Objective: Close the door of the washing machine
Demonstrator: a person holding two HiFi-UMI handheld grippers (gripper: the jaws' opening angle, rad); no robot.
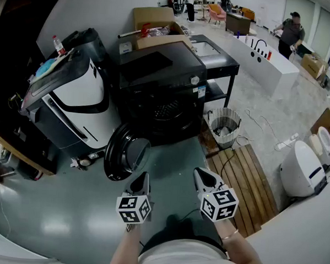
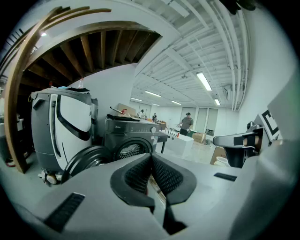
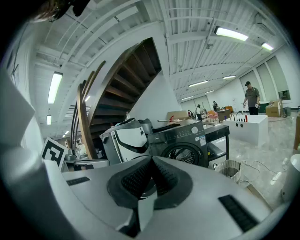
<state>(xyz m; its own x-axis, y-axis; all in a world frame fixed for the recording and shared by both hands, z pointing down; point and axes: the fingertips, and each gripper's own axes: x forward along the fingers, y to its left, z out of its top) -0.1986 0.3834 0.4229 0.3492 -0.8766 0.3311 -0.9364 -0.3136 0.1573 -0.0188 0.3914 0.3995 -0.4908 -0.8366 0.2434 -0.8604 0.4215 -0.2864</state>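
In the head view the drum of the washing machine [image 1: 164, 95] is dark and hard to make out. From the right gripper view, the jaws hide most of the door [image 1: 125, 151]. A small brand word on the fascia seems to read Midea, and the sticker print is too small to read. The round door hangs open at the machine's left, at 11 o'clock from the left gripper [image 1: 142, 180] and at 10 o'clock from the right gripper [image 1: 201, 178], clear of both. Both grippers' jaws are pressed together with nothing between them.

Left tool [image 1: 142, 180] and right tool [image 1: 201, 177] are grey with black textured pads [image 2: 136, 176] and black-and-white marker cubes [image 1: 133, 208].
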